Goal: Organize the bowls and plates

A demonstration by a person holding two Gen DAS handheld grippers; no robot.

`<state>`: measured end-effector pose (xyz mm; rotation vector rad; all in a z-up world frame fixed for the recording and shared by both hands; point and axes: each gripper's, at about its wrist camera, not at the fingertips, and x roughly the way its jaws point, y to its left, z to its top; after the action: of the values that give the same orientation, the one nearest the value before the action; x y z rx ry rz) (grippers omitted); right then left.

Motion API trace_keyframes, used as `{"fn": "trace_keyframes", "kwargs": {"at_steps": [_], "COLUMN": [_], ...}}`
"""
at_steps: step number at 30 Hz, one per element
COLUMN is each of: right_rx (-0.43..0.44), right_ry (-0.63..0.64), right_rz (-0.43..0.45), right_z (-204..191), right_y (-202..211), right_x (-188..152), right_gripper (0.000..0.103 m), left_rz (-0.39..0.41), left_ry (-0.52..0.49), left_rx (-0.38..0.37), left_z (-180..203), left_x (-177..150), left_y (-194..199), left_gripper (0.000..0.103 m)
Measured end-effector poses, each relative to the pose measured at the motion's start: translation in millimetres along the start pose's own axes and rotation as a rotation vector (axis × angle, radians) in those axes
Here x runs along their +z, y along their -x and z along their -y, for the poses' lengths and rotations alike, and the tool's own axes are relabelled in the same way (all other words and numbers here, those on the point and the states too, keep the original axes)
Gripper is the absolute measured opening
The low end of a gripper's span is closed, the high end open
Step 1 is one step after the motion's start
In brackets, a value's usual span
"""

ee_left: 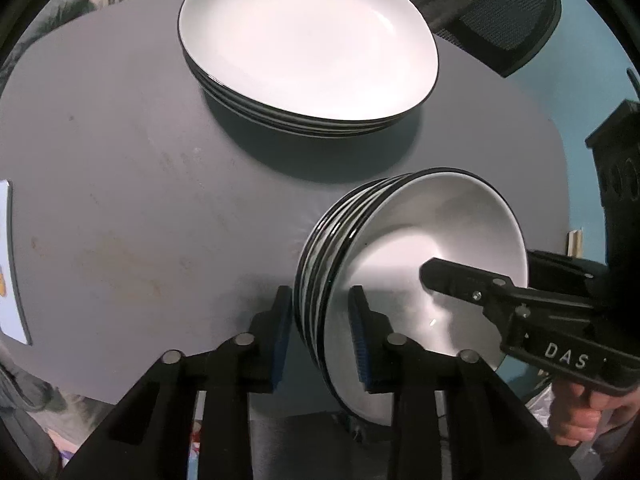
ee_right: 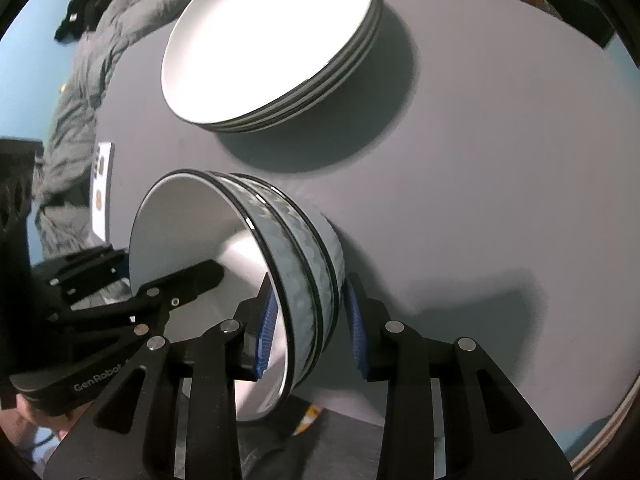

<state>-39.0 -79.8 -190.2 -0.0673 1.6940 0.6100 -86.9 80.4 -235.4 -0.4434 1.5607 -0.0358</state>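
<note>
A nested stack of bowls [ee_left: 404, 264] is held between both grippers above the near edge of the grey table [ee_left: 120, 200]. The left gripper [ee_left: 320, 340] straddles one side of the rims, one blue pad inside the top bowl and the other against the outer walls. The right gripper [ee_right: 310, 328] does the same on the opposite side. Both tongs are closed to a narrow gap on the stacked rims, though it cannot be told how firmly the pads press. The stack is seen steeply tilted in both views, but how it sits relative to the table cannot be judged through these lenses. Whether its base touches the table is also hidden. The stack of plates [ee_left: 308, 44] rests flat further back on the table, well apart from the bowls.

The main risk is judged to be slippage — several glazed rims are pinched at once, so an inner bowl could slide out of the nest if the tilt is increased or one grip is eased before the other. Uneven motion of the two hands could twist the stack and let it be levered out of the pads. Since part of the stack appears to overhang the table edge, a dropped bowl could fall to the floor rather than onto the table. A hard set-down could also chip the lowest bowl — or the plates, if the stack is swung too close to them.
</note>
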Motion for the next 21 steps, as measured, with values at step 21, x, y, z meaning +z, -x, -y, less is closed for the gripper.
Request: {"fn": "trace_keyframes", "kwargs": {"at_steps": [21], "right_rx": [0.021], "right_ry": [-0.062], "right_rz": [0.031], "right_z": [-9], "right_y": [13], "right_x": [-6], "right_gripper": [0.021], "left_rz": [0.037], "left_ry": [-0.007], "left_rx": [0.038], "left_z": [-7], "left_x": [-1], "left_y": [32], "left_gripper": [0.019]}}
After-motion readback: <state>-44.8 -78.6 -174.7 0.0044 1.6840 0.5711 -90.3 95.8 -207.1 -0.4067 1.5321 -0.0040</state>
